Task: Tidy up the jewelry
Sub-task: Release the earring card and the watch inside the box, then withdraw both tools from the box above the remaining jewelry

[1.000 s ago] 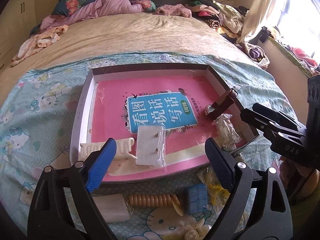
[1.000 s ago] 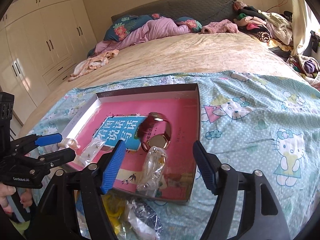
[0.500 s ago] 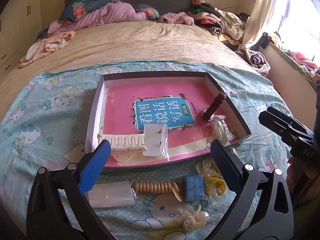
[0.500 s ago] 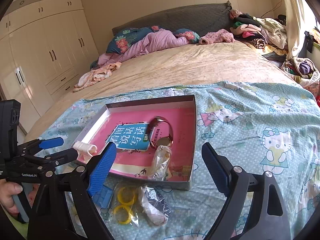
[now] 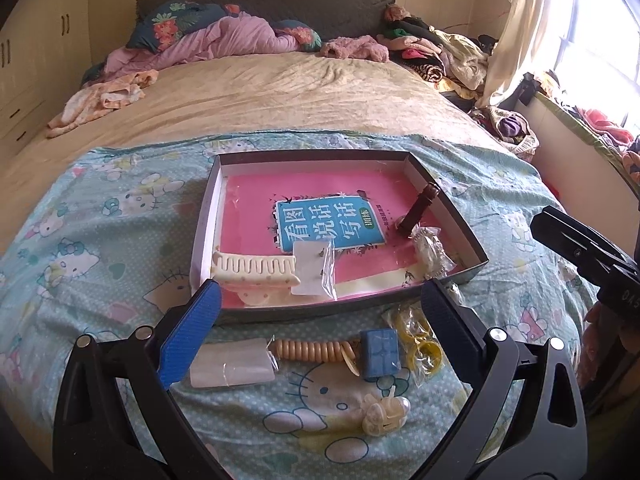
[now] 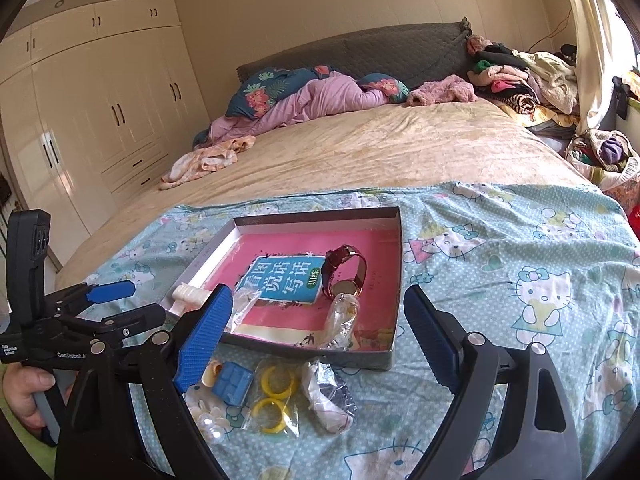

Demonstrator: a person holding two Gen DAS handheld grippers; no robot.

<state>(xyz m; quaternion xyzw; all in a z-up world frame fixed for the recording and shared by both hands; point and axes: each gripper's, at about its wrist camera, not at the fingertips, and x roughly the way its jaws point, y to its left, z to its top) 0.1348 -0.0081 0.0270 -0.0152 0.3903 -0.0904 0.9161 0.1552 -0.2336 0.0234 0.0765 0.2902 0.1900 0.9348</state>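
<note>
Your left gripper (image 5: 320, 320) hangs wide and empty above the bed's blue sheet (image 5: 100, 248), over a beige coil (image 5: 312, 349) and blue box (image 5: 379, 353). Your right gripper (image 6: 318, 336) is also wide, holding nothing, over bagged yellow rings (image 6: 276, 394). Just beyond, the tray (image 5: 208, 216) holds a watch (image 6: 346, 270), comb (image 5: 256, 270) and earring card (image 5: 310, 268).

A shallow grey tray (image 5: 452, 208) with a pink floor holds a cream comb (image 5: 256, 270), a bagged earring card (image 5: 314, 267), a maroon watch (image 6: 346, 270) and a clear bag (image 5: 430, 250). In front of the tray lie a coil bracelet (image 5: 310, 350), a blue box (image 5: 379, 353), bagged yellow rings (image 6: 276, 394) and a pearl clip (image 5: 386, 414).
</note>
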